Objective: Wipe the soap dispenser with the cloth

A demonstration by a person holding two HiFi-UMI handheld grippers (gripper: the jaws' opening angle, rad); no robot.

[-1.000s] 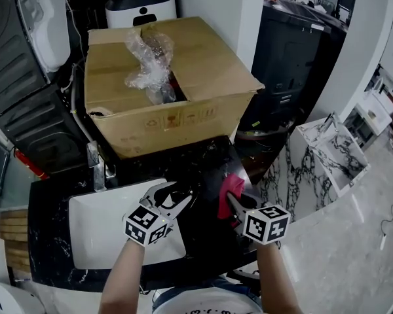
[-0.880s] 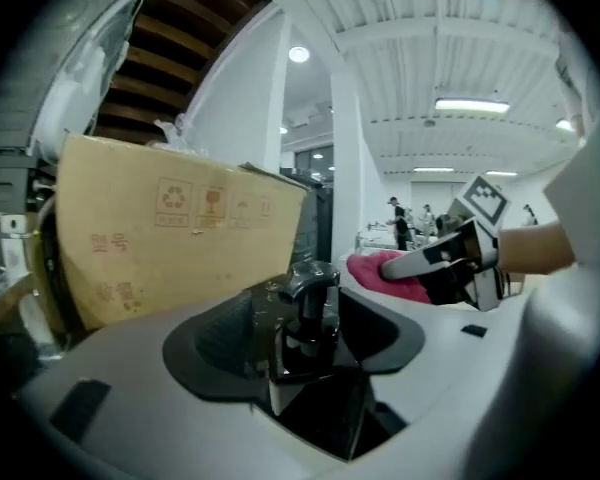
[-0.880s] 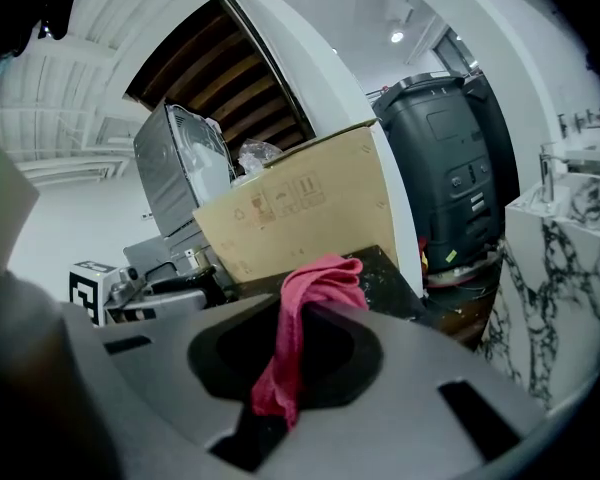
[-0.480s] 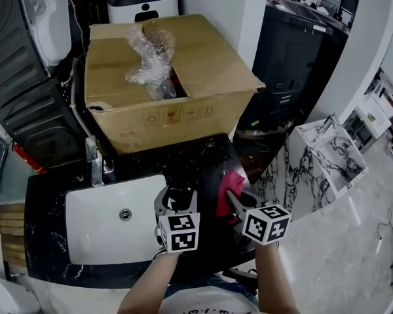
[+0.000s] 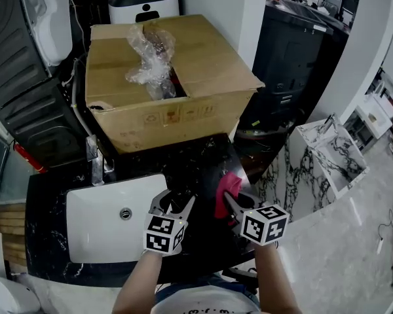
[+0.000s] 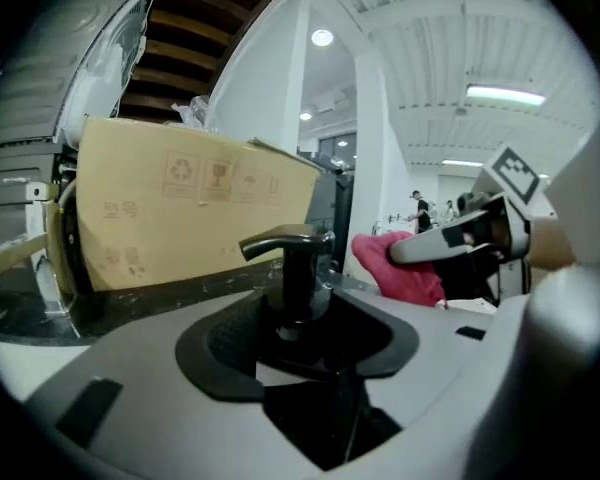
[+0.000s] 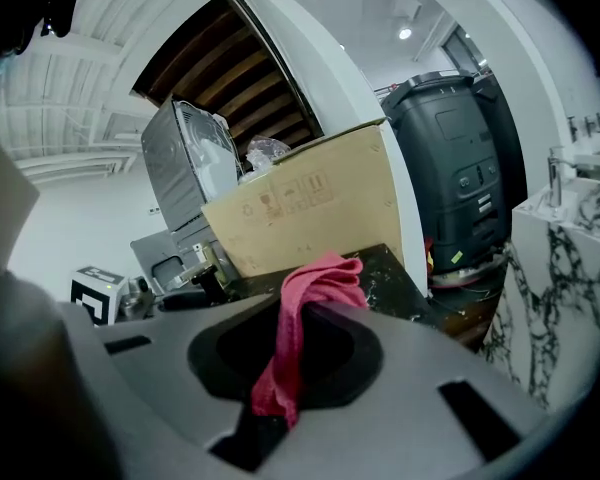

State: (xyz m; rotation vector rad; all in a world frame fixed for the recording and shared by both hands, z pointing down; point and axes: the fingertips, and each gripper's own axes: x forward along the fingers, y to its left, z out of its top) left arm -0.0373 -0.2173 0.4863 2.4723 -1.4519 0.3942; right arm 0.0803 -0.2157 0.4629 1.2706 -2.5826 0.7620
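While the right claw [image 5: 232, 203] pinches the cloth [image 5: 227, 187], the left claw [image 5: 175, 202], having just narrowed yet spread, brackets the soap dispenser [image 6: 298, 268]; steadying it firmly should come before wiping.

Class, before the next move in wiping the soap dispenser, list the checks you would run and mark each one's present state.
1. Grip on red fabric cloth by right gripper: ok.
2. Placement of black pump soap dispenser between the jaws of the left gripper, which have just been closing: ok.
3. Left jaws pressing on the dispenser: cannot tell.
4. Cloth touching dispenser: not ok, a gap shows.
5. Dispenser upright on black marbled countertop: ok.
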